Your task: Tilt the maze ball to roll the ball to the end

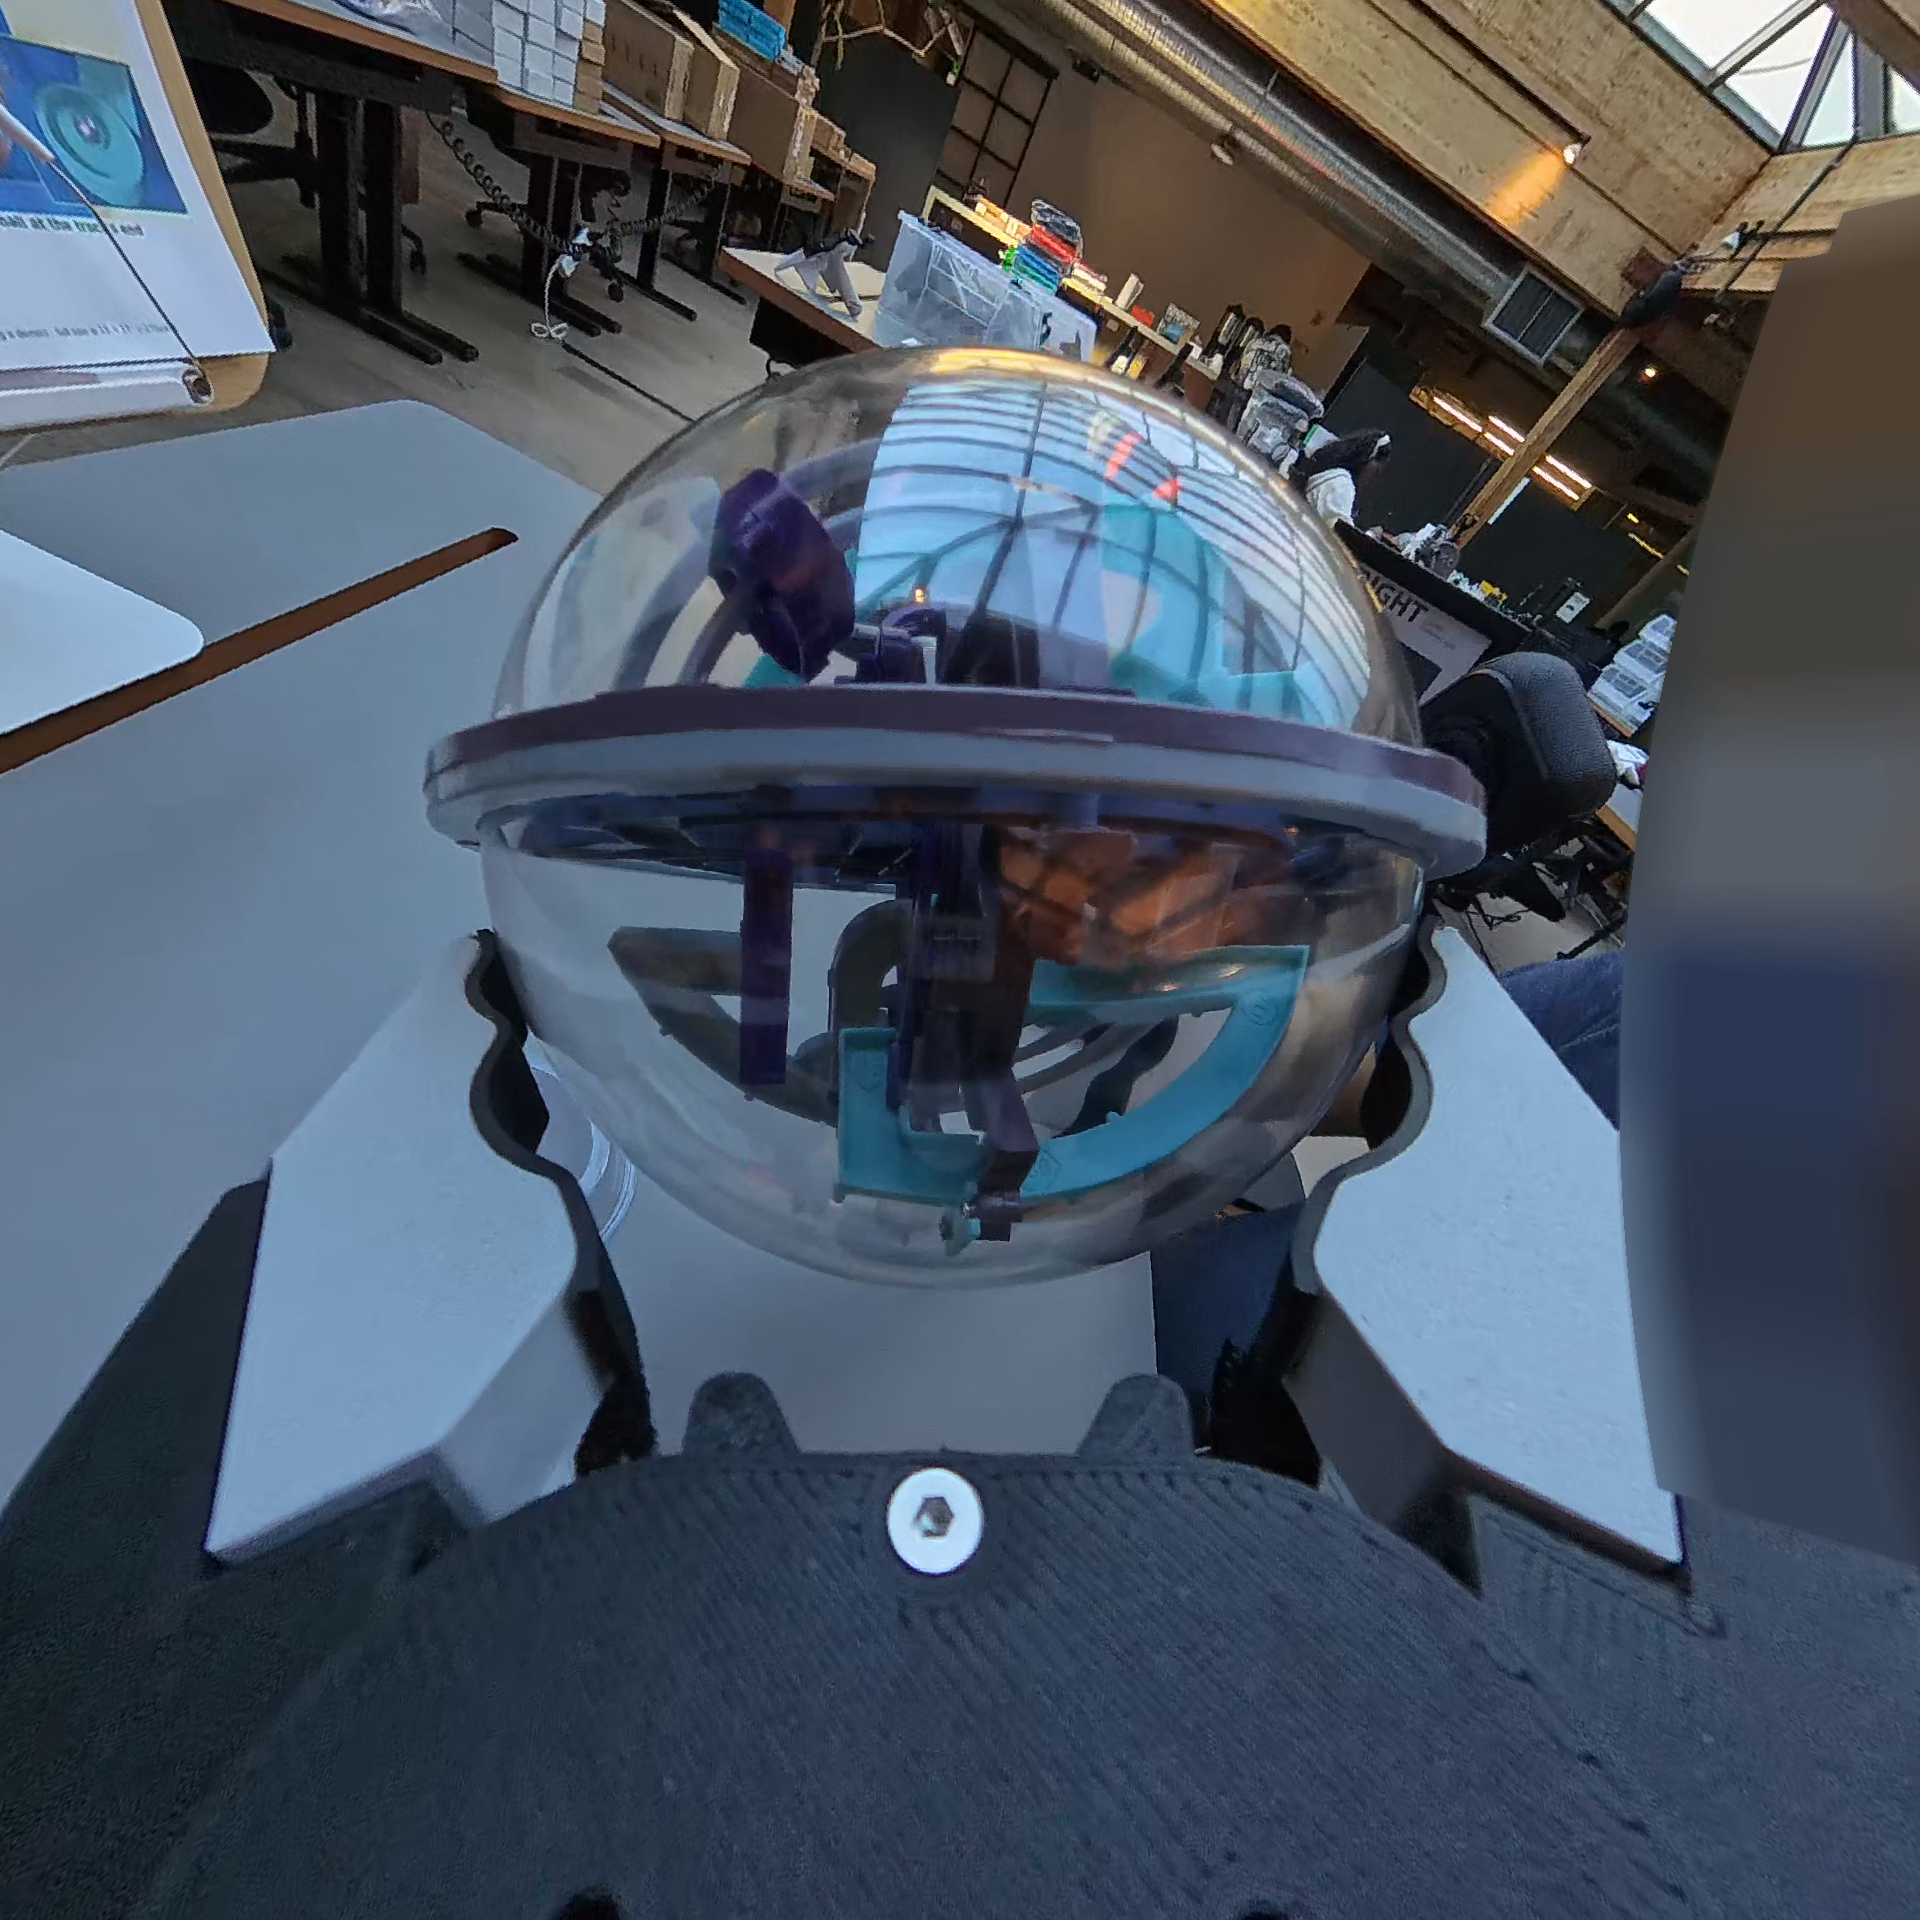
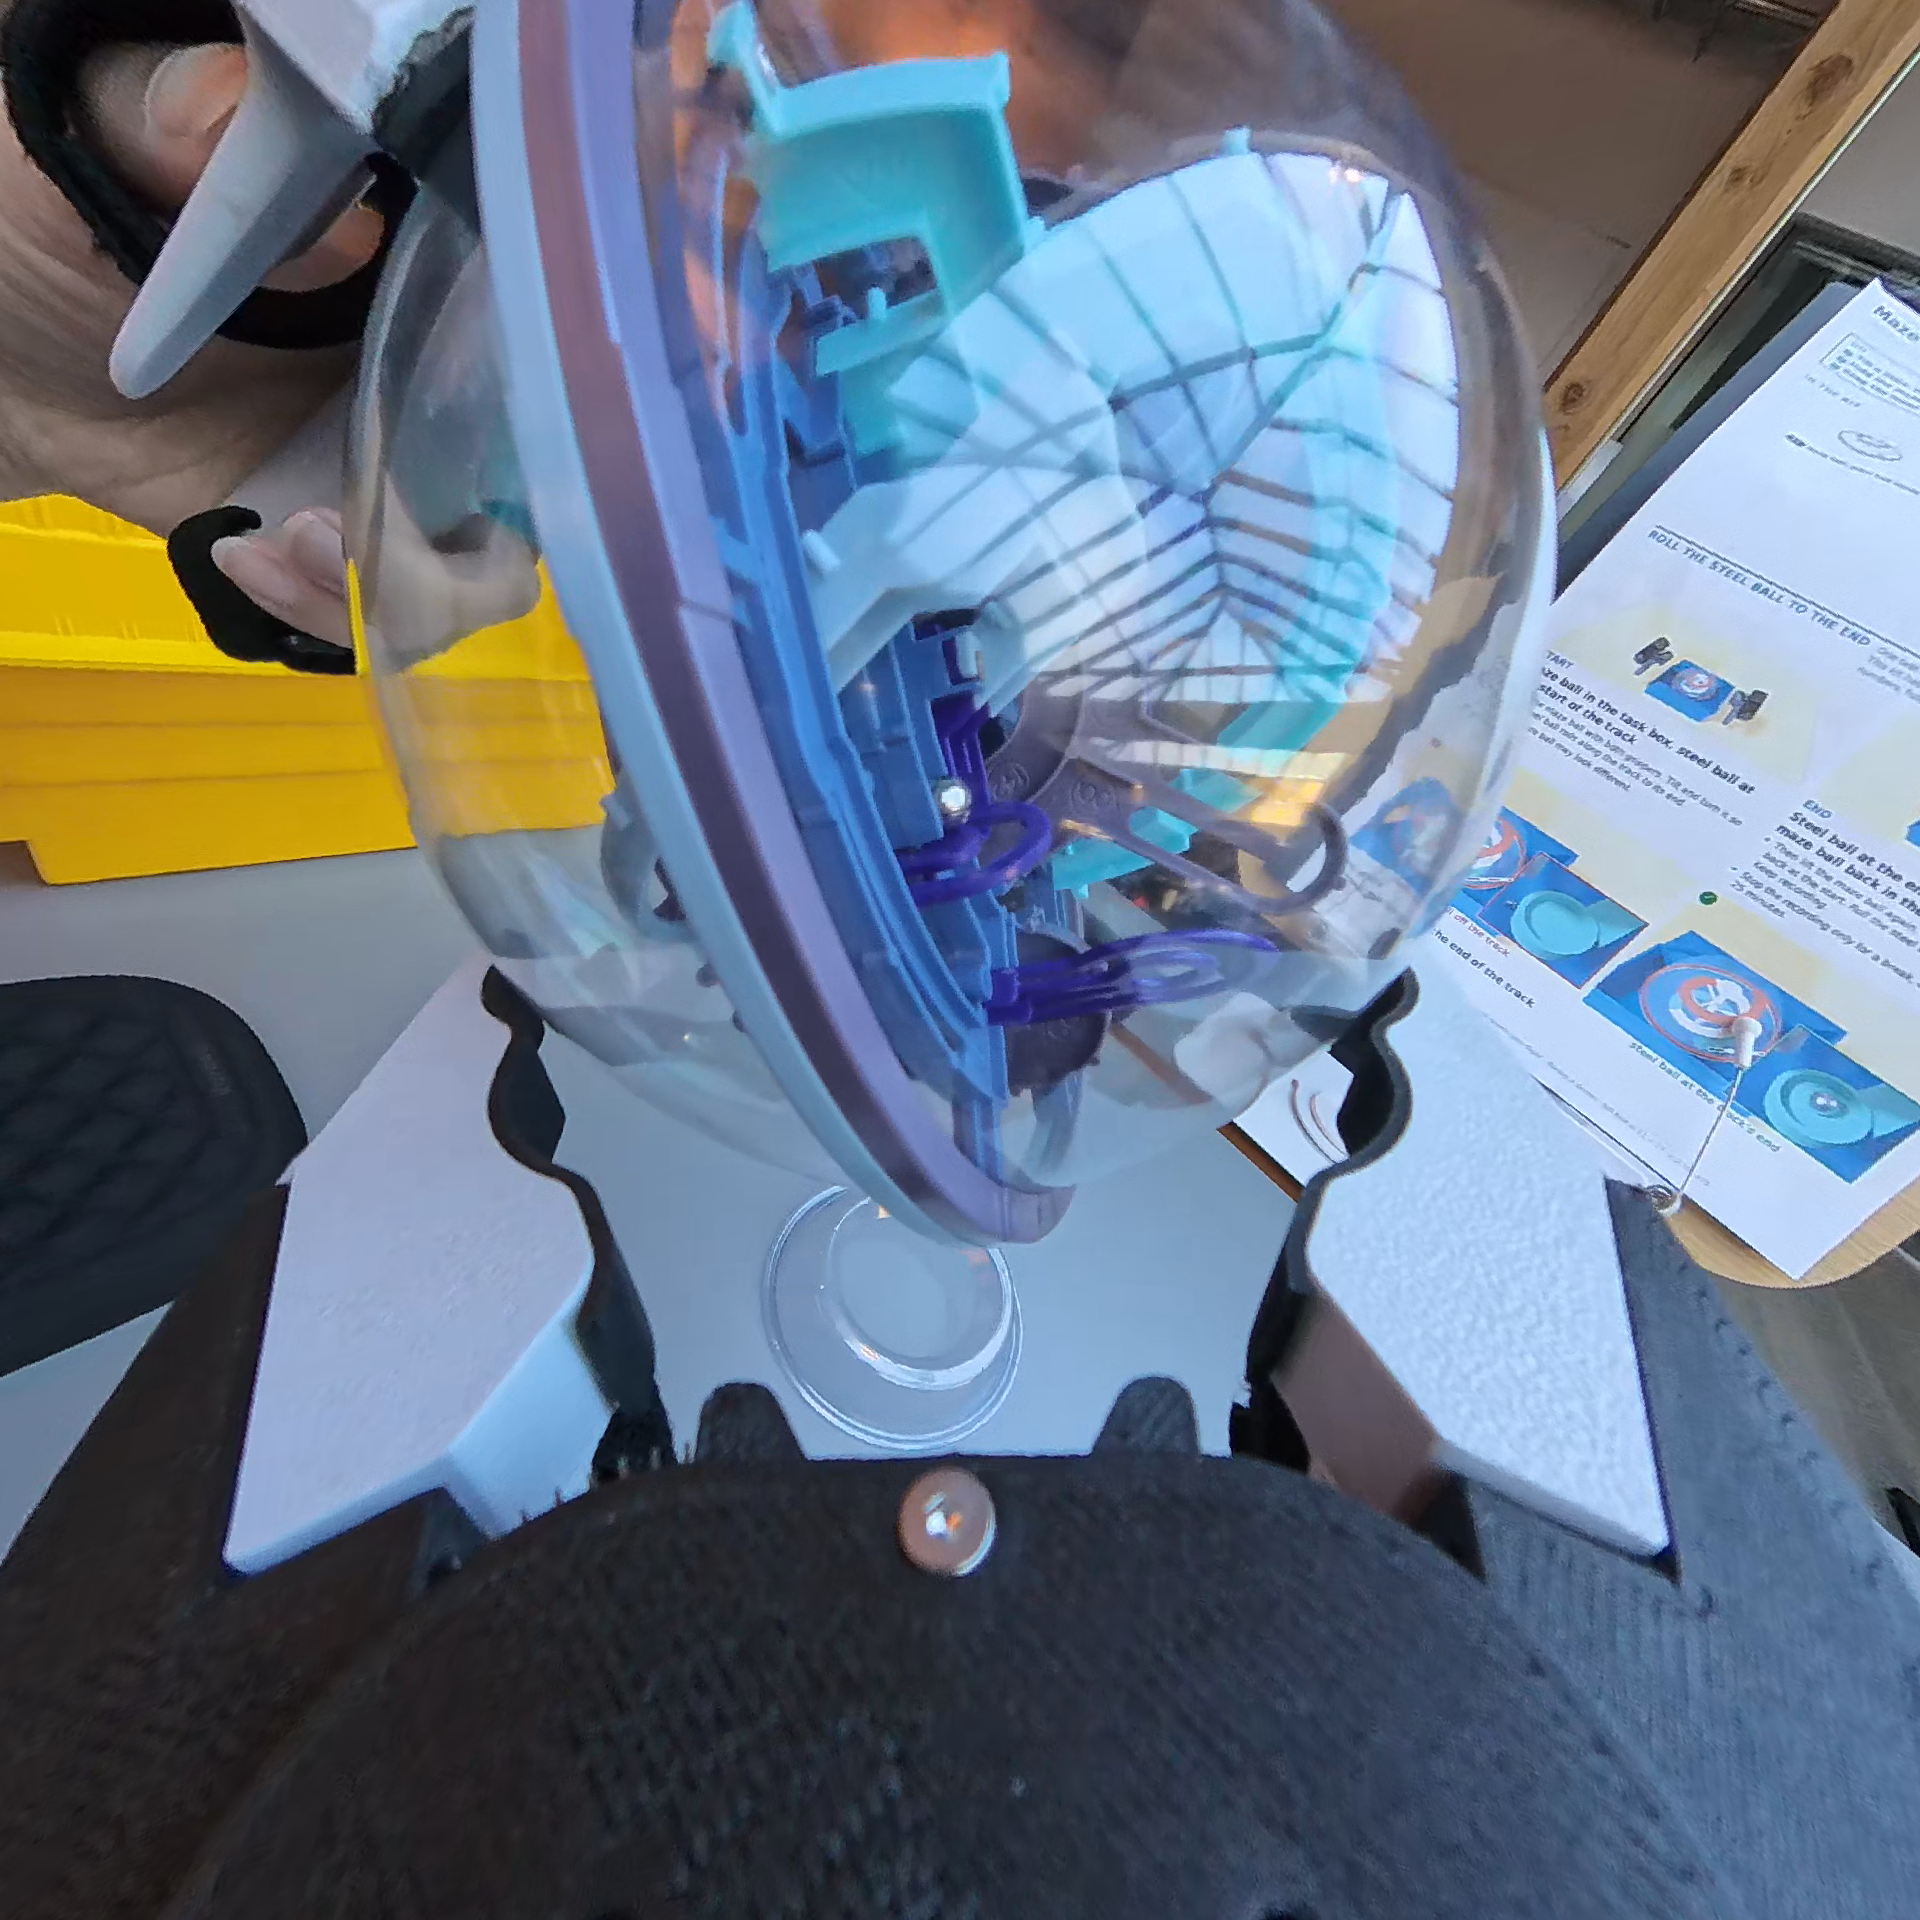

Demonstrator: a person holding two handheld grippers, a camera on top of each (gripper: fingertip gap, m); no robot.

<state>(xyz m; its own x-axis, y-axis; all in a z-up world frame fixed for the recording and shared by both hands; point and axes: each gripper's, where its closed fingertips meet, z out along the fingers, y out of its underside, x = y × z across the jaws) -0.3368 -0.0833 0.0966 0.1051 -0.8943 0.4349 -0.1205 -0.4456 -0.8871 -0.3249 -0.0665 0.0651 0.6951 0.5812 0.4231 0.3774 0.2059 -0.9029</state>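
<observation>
A: Left wrist view first. What is the left gripper point(image 1: 951, 1049) doing?

B: Its two white fingers point(image 1: 416, 1174) are spread wide and pressed against the lower half of the maze ball point(image 1: 951, 810), one on each side, so it is clamped on the sphere. The grey-and-purple equator ring point(image 1: 935, 753) runs nearly level there, above the grey table point(image 1: 208, 883).

A: And from the right wrist view?

B: The right gripper point(image 2: 951, 1049) grips the same maze ball point(image 2: 935, 623) the same way, jaws wide with the clear shell between them. In that view the ring point(image 2: 665, 623) stands steeply tilted.

A: Where is the small ball?

B: A small steel ball point(image 2: 952, 798) sits on the blue track beside the purple loops, near the middle of the sphere.

A: Anything else nearby?

B: A clear round stand point(image 2: 891, 1314) lies on the table under the sphere, an instruction sheet point(image 2: 1714, 883) leans at right, yellow bins point(image 2: 208, 748) at left, and a hand point(image 2: 125, 395) shows on the far gripper.
</observation>
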